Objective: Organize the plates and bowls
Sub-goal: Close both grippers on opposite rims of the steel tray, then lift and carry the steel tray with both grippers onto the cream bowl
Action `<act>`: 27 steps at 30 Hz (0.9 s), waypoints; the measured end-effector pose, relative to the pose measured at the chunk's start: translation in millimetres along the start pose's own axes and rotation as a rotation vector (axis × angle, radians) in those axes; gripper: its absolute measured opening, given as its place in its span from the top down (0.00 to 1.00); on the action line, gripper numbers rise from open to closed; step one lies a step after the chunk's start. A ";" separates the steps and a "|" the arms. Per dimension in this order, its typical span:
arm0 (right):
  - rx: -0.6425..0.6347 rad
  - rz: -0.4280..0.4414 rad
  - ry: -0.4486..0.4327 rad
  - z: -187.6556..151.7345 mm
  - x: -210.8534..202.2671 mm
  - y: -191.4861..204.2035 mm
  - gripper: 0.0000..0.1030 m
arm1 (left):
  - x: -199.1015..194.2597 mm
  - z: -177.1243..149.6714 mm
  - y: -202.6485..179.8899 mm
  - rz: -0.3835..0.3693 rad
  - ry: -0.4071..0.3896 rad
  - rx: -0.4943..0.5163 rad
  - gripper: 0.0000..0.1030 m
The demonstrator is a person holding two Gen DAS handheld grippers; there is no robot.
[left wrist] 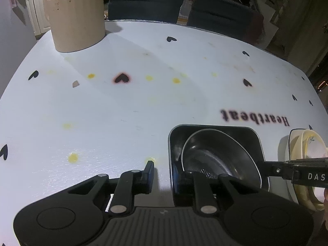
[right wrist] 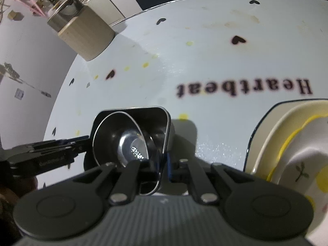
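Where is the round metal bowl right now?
The round metal bowl sits tilted inside the black square dish, lower right in the left wrist view, left of the stacked cream plates.

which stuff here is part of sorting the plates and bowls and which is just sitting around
Part of the job:
- black square dish
- round metal bowl sitting in it
- stack of cream plates
- right gripper, shut on the black square dish's wall

Just lying about:
- beige container
- dark chairs
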State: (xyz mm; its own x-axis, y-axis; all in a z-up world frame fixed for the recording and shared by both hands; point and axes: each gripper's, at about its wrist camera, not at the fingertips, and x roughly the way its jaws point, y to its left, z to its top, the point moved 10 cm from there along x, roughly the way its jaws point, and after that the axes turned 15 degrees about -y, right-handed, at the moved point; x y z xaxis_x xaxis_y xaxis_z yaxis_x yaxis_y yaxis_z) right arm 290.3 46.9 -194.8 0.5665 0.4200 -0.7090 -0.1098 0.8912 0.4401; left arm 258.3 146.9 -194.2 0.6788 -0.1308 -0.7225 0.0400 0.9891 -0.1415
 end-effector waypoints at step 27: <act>0.074 0.005 -0.050 2.6 -2.7 -2.7 0.92 | 0.7 -2.0 -3.1 -0.070 0.013 -0.083 0.95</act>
State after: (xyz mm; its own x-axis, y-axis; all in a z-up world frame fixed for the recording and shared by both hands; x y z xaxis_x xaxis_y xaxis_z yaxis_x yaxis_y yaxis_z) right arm 291.2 42.9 -192.6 0.6060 0.4137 -0.6794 -0.0530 0.8732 0.4845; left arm 257.2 143.7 -195.6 0.6669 -0.2003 -0.7177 0.0257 0.9688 -0.2465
